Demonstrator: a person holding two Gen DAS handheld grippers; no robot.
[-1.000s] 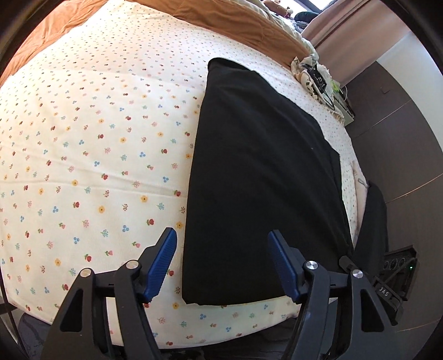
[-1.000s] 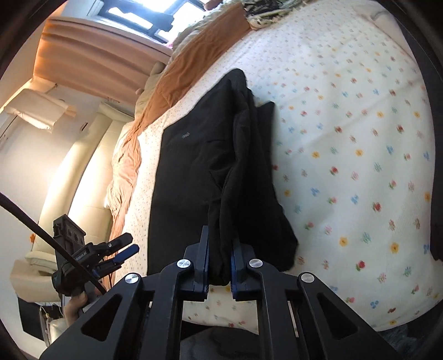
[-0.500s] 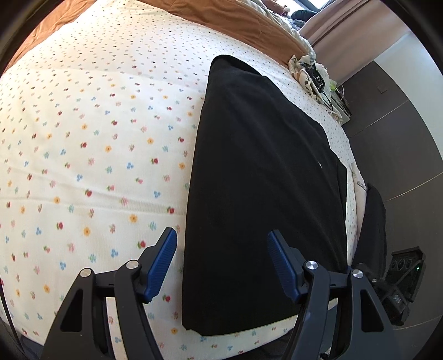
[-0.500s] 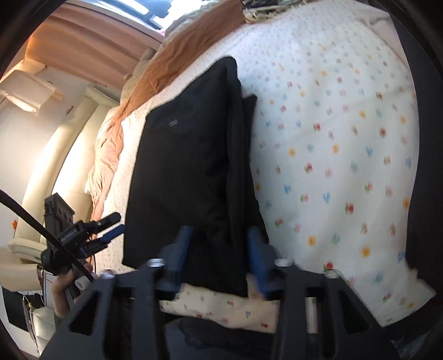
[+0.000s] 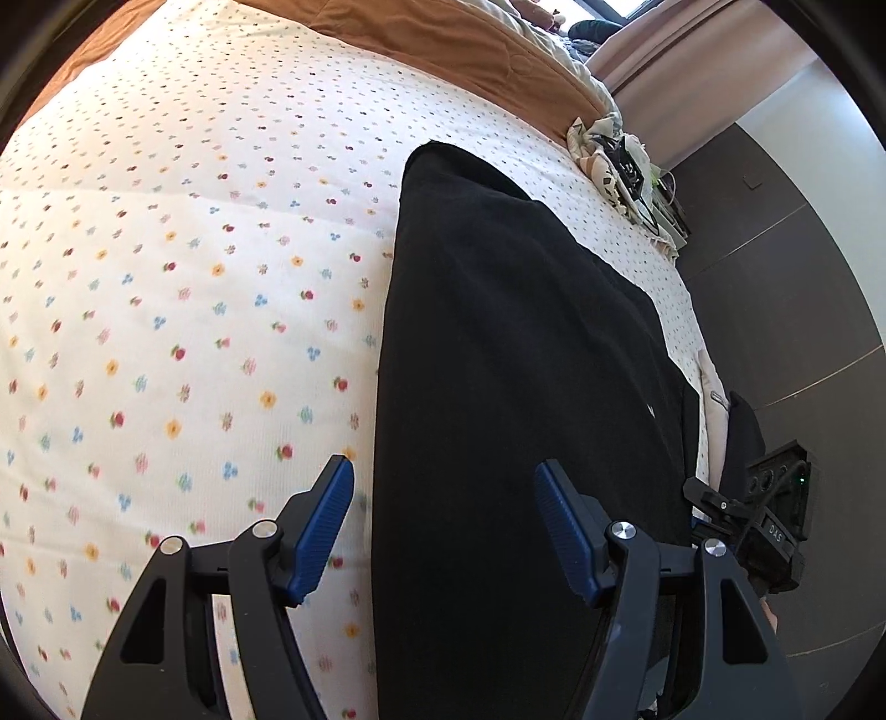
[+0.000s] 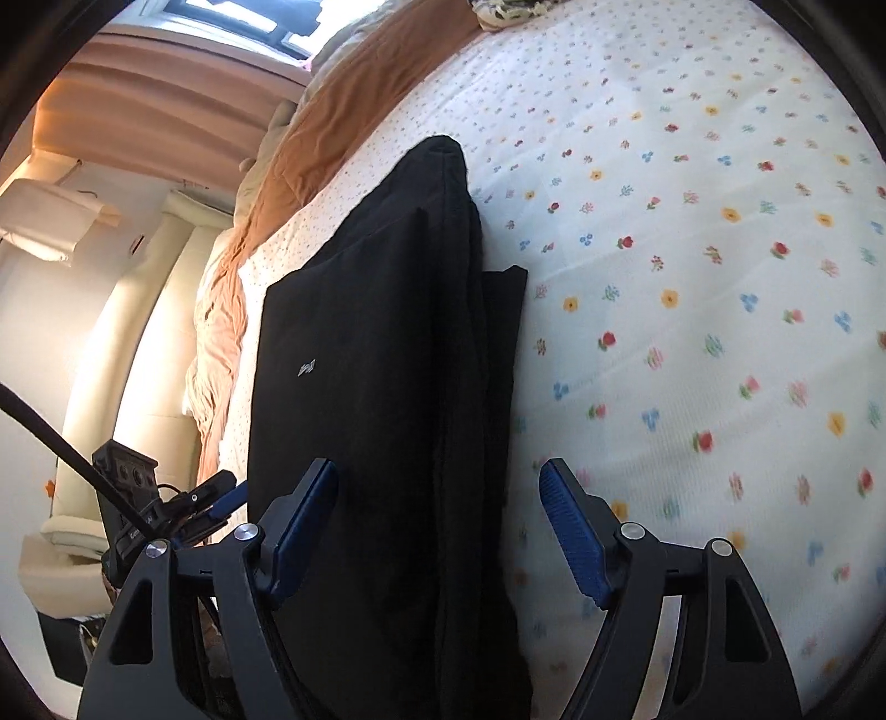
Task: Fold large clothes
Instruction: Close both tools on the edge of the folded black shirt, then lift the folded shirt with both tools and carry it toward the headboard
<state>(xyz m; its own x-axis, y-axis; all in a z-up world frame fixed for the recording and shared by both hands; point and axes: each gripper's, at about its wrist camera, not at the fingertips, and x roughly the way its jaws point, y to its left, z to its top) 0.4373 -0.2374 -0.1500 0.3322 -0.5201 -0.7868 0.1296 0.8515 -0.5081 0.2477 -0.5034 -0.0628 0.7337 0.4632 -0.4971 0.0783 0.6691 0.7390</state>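
A large black garment (image 5: 509, 354) lies folded lengthwise on a floral bedsheet (image 5: 166, 310). My left gripper (image 5: 443, 531) is open and empty, its jaws straddling the garment's left edge near the bed's front. In the right wrist view the same garment (image 6: 387, 360) shows a small white logo and a folded layer along its right side. My right gripper (image 6: 437, 531) is open and empty over the garment's near right edge. The other gripper shows at the far side in each view, the right one (image 5: 775, 531) and the left one (image 6: 166, 515).
An orange-brown blanket (image 5: 443, 50) lies bunched at the head of the bed. A patterned pile of cloth (image 5: 614, 160) sits at the bed's far corner. Dark wall panels (image 5: 786, 288) flank one side; a cream chair (image 6: 111, 387) stands on the other.
My right gripper let go of the black garment and opened; the lifted cloth dropped flat onto the bed. Both grippers moved closer over the garment's near end.
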